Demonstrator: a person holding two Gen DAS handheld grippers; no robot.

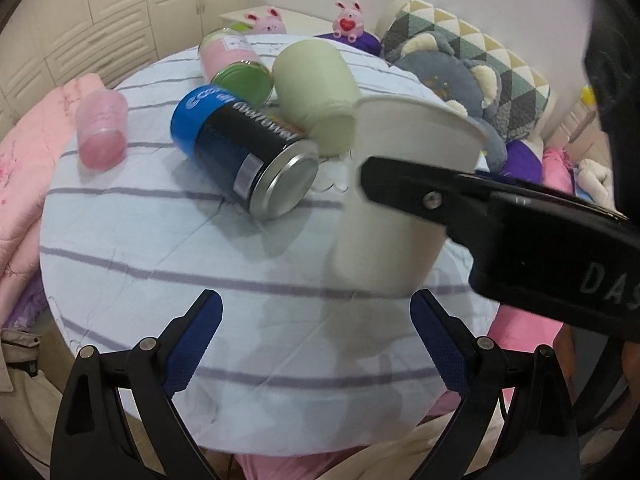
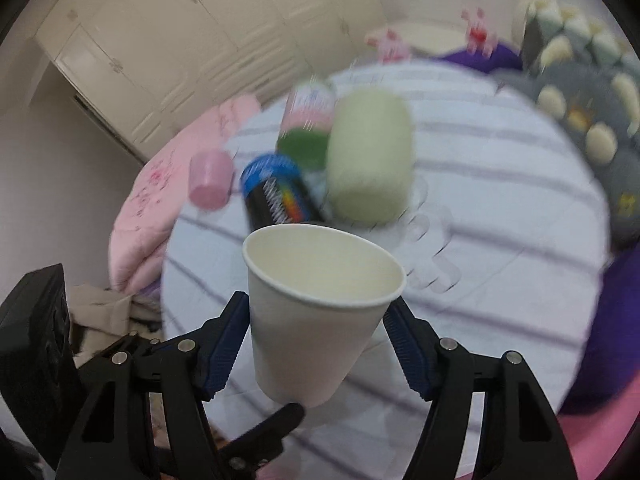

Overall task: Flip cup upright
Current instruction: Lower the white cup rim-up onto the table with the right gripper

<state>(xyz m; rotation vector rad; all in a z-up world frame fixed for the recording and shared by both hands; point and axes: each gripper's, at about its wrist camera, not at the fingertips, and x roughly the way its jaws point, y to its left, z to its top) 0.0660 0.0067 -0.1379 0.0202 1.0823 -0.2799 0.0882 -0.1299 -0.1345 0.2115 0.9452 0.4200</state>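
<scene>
While clamped mouth-up between the right hand-held gripper (image 2: 316, 344) pads, white paper cup (image 2: 316, 312) hangs above striped cloth-covered surface (image 1: 168, 264), likely awaiting upright set-down; left hand-held gripper (image 1: 316, 336) spread wide, empty.

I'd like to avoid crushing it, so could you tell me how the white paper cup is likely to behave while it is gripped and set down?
The white paper cup looks thin-walled and empty, so it is probably light and may dent under the right gripper. Its base is narrower than its rim, so it could tip on the soft striped cloth.
</scene>
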